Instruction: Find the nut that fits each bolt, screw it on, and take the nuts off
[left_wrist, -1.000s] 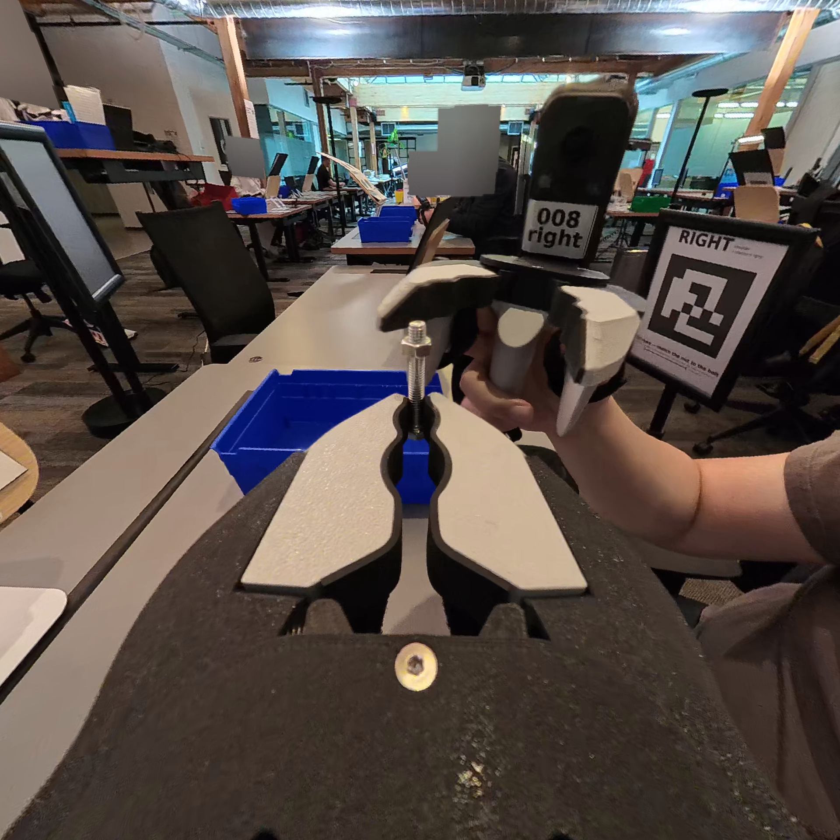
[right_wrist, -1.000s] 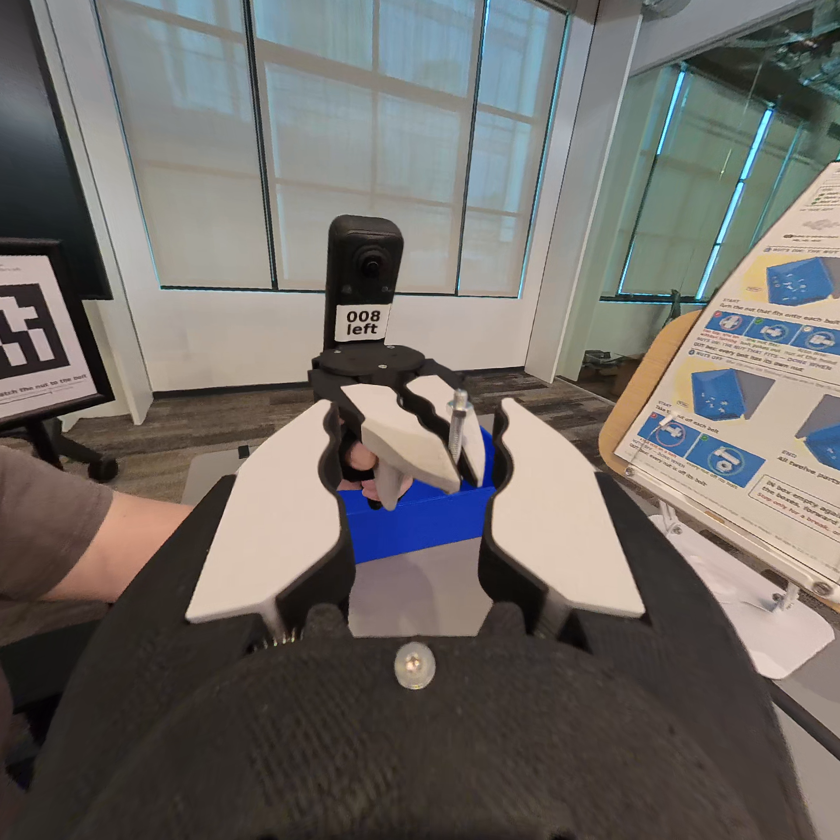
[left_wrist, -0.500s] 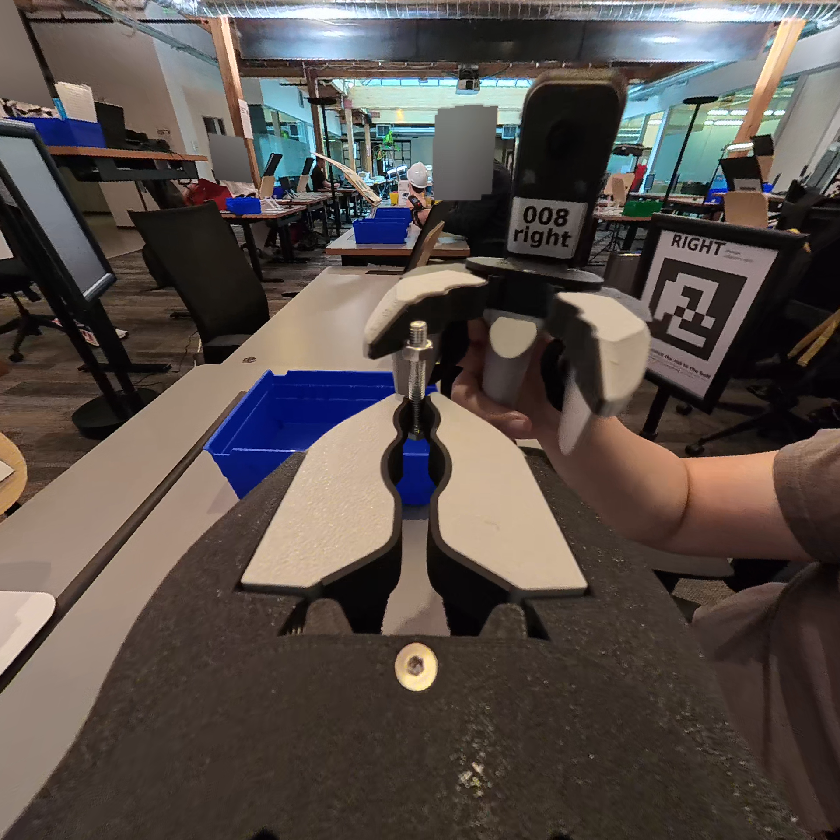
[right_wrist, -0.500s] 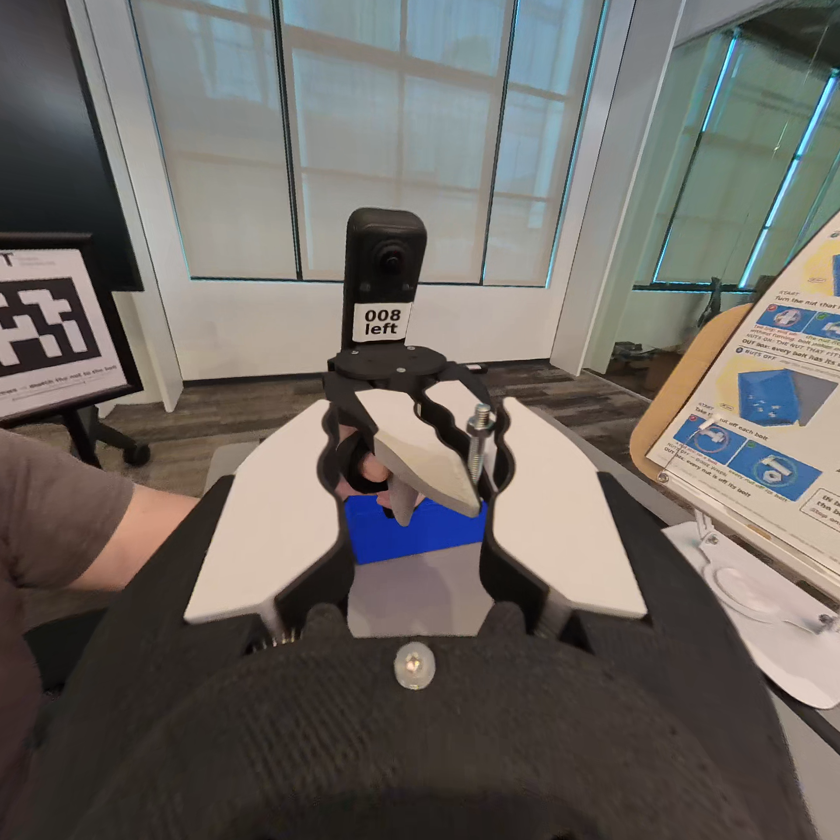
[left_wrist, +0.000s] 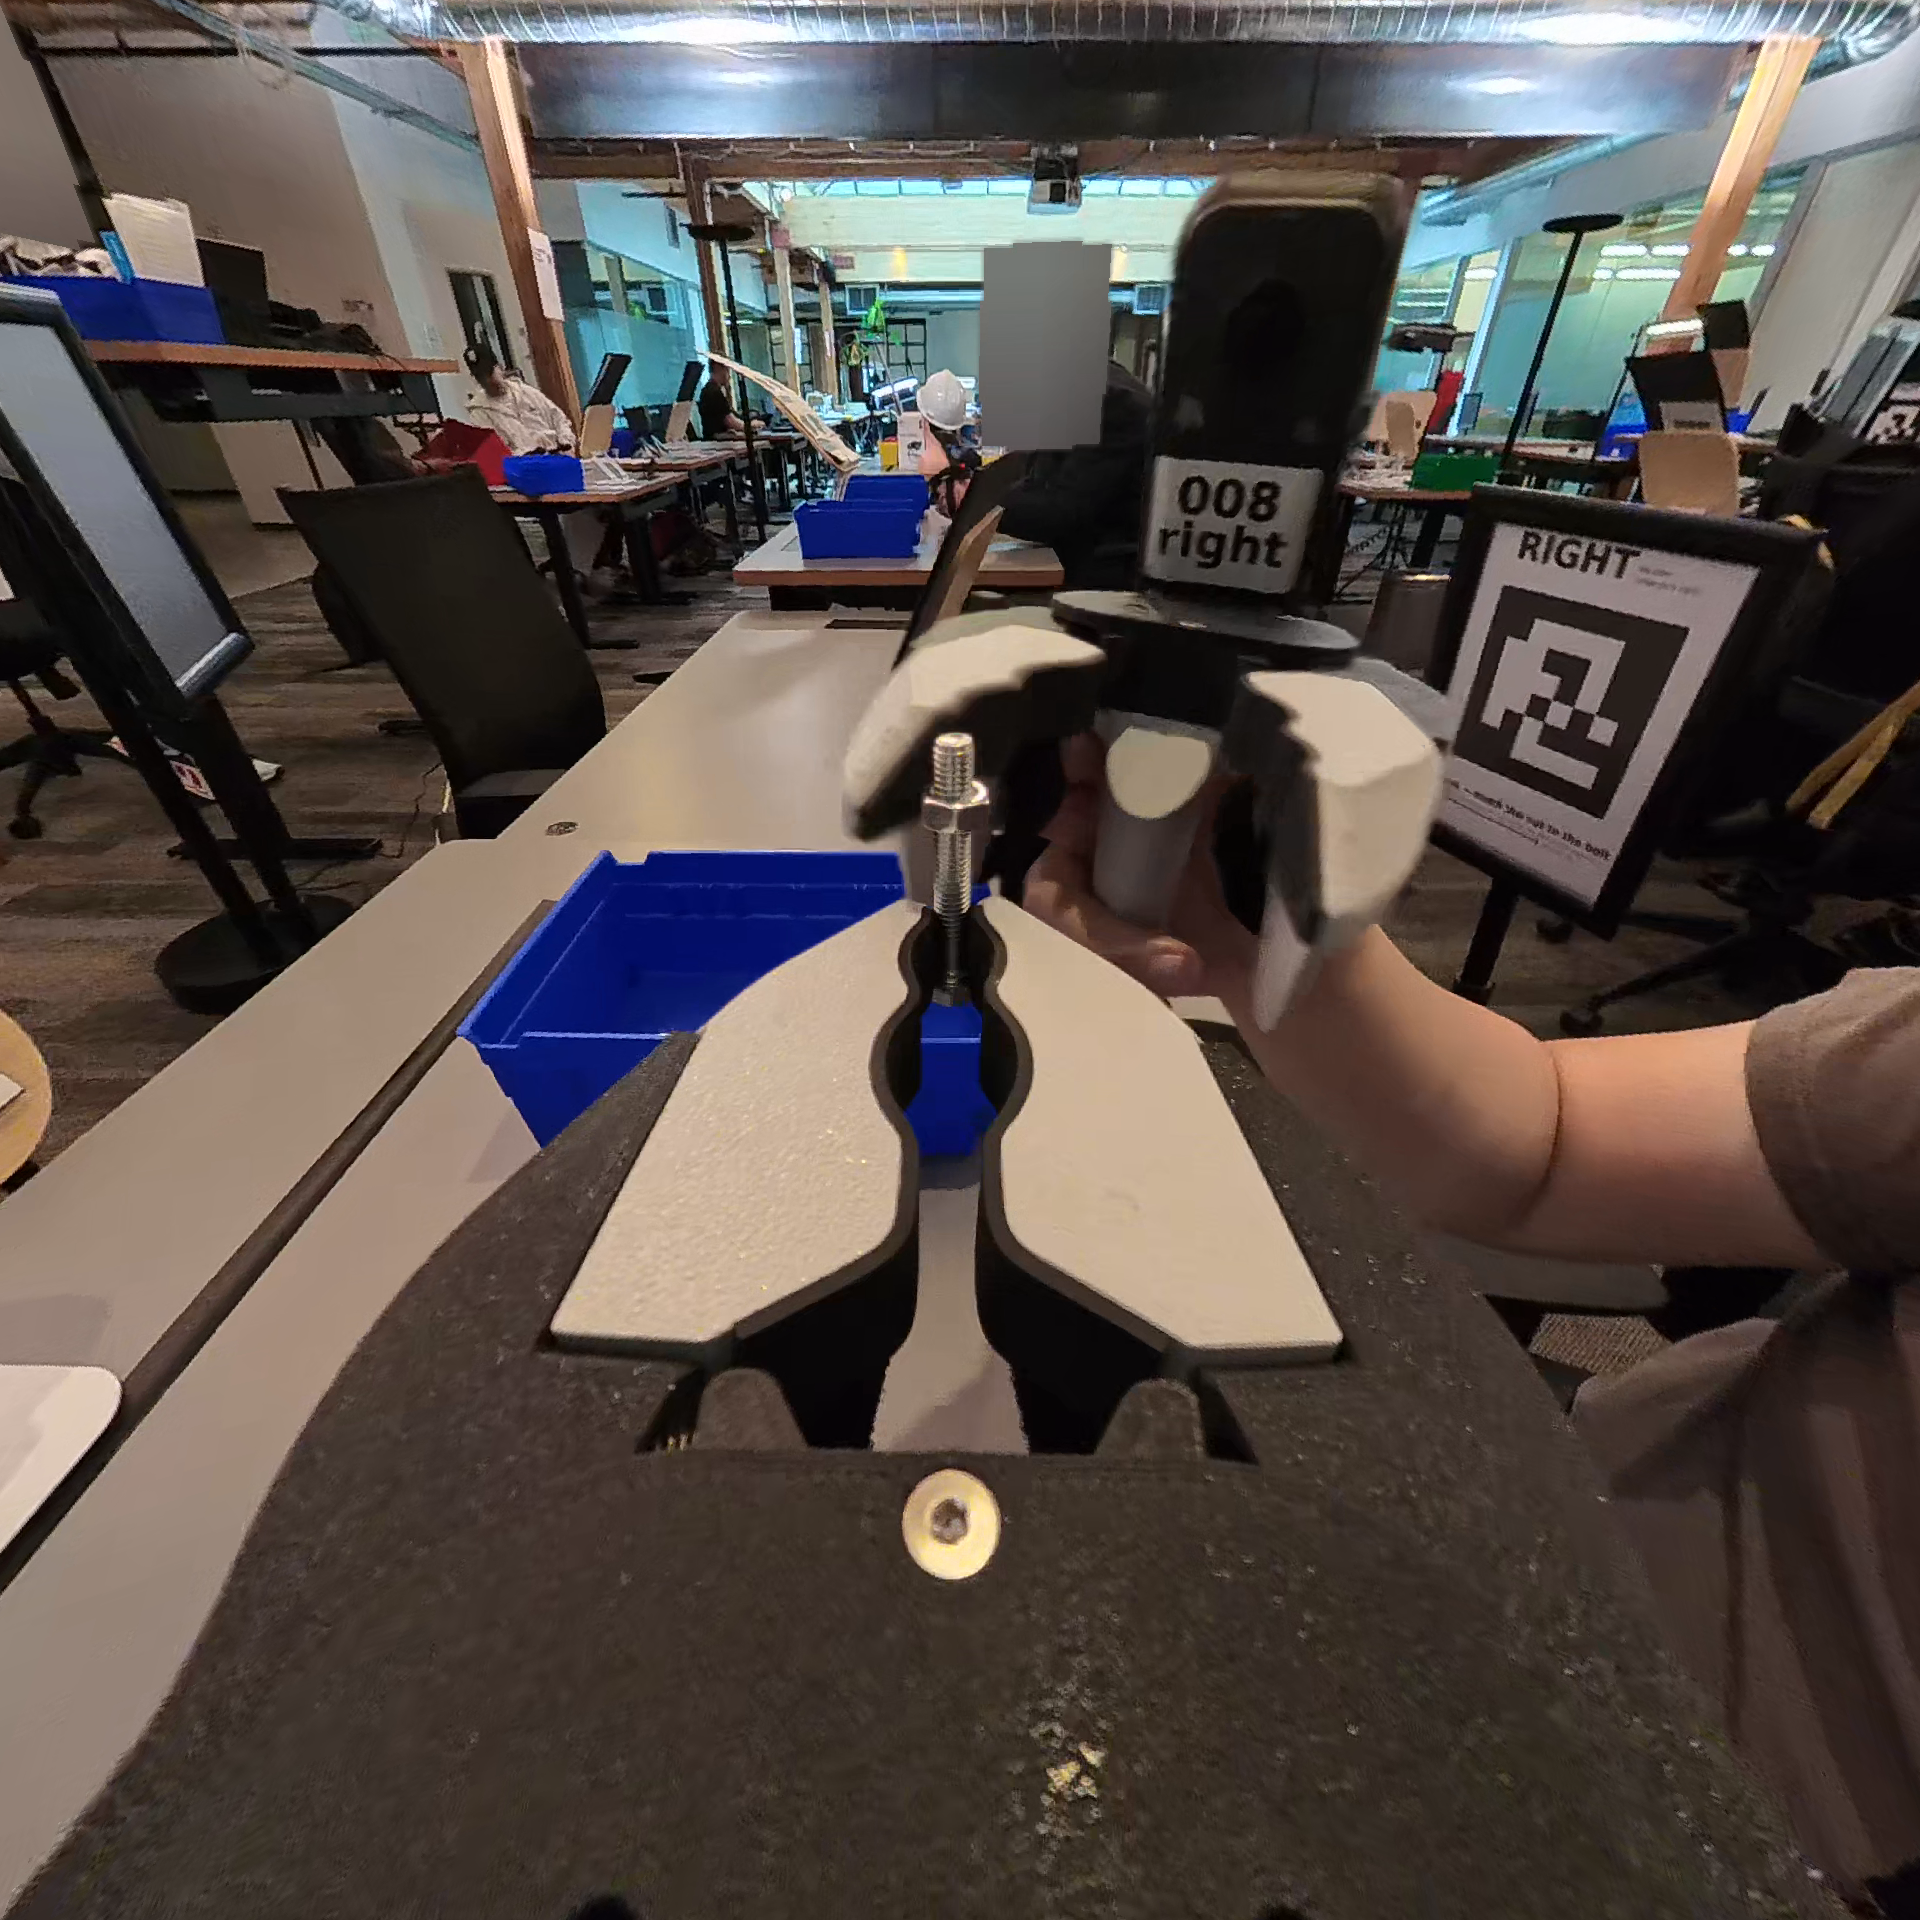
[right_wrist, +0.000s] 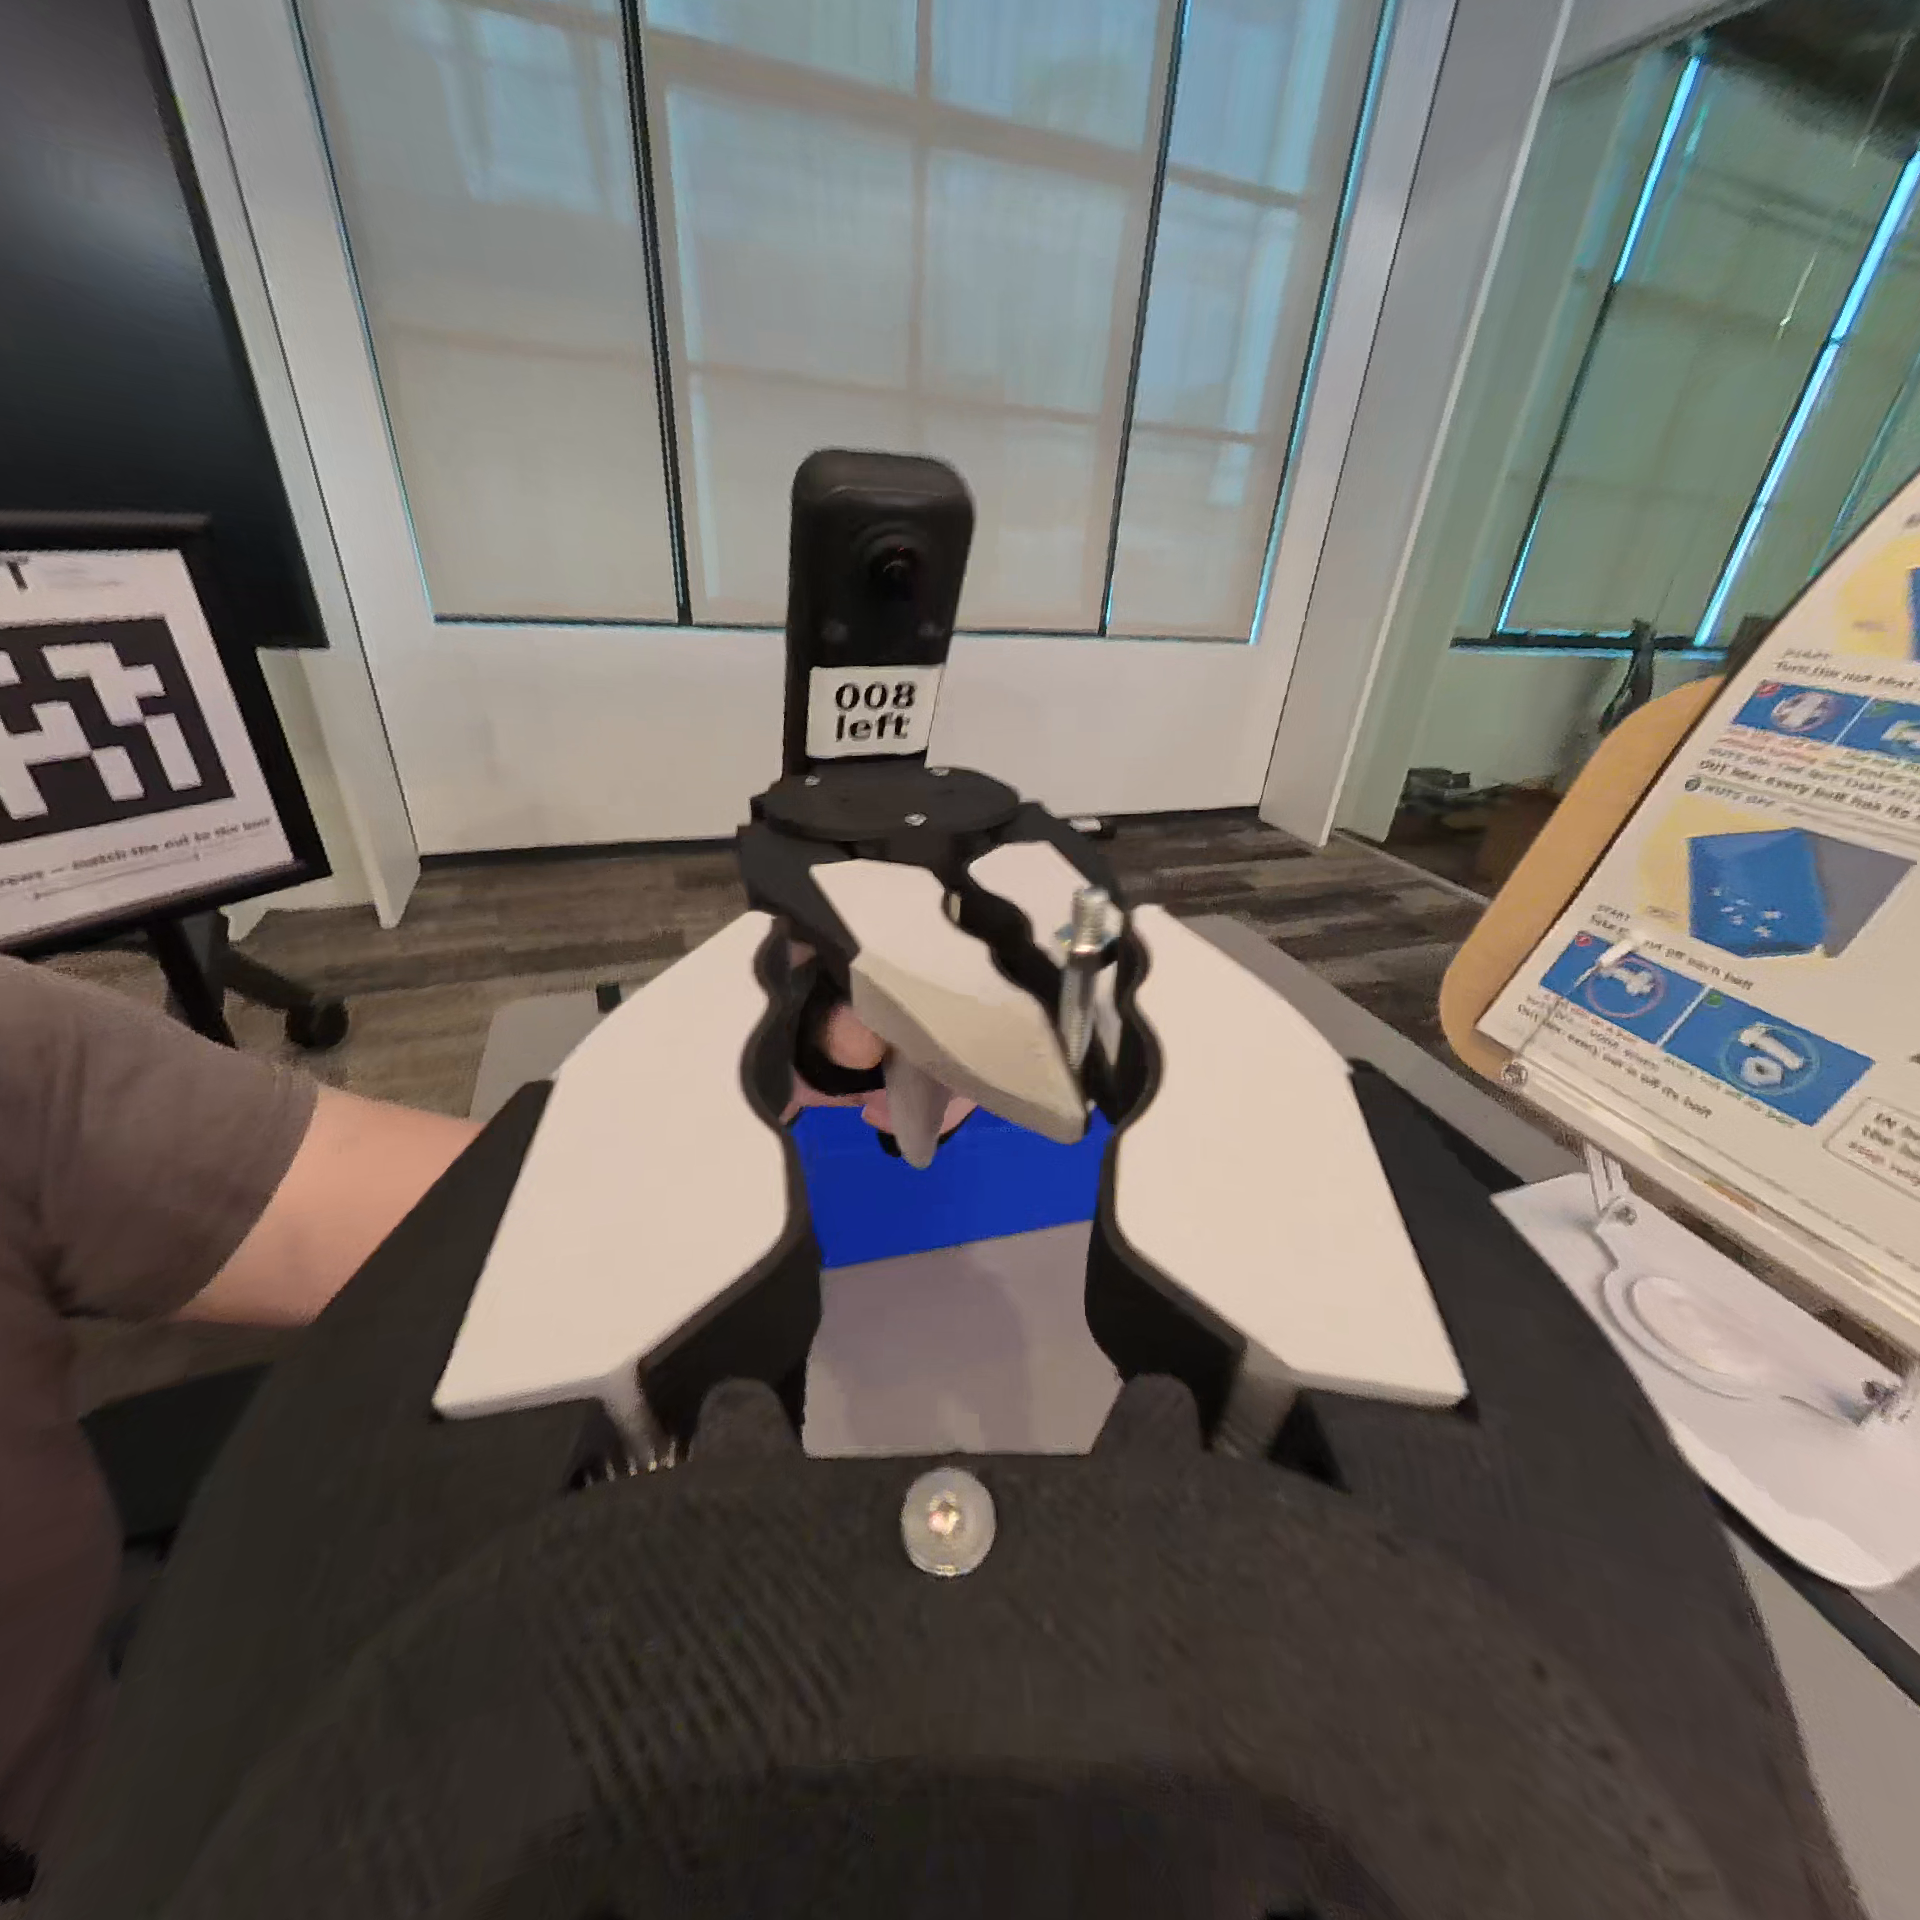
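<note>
My left gripper is shut on the lower end of a silver bolt, which stands upright above a blue bin. A hex nut sits on the bolt near its top. My right gripper faces me, open and empty, with one finger just behind the nut. In the right wrist view my right gripper is open. The left gripper and its bolt sit between the right gripper's fingers. The nut is close to the right finger.
A grey table carries the bin. A framed marker sign stands to the right, another to the left. An instruction board leans at the right. A monitor stand and black chair are to the left. Left and right tips are no more than a few centimetres apart.
My right gripper has come closer around the bolt, which now sits farther right between its fingers, near the right finger. The left gripper has kept its hold; the right stayed open.
</note>
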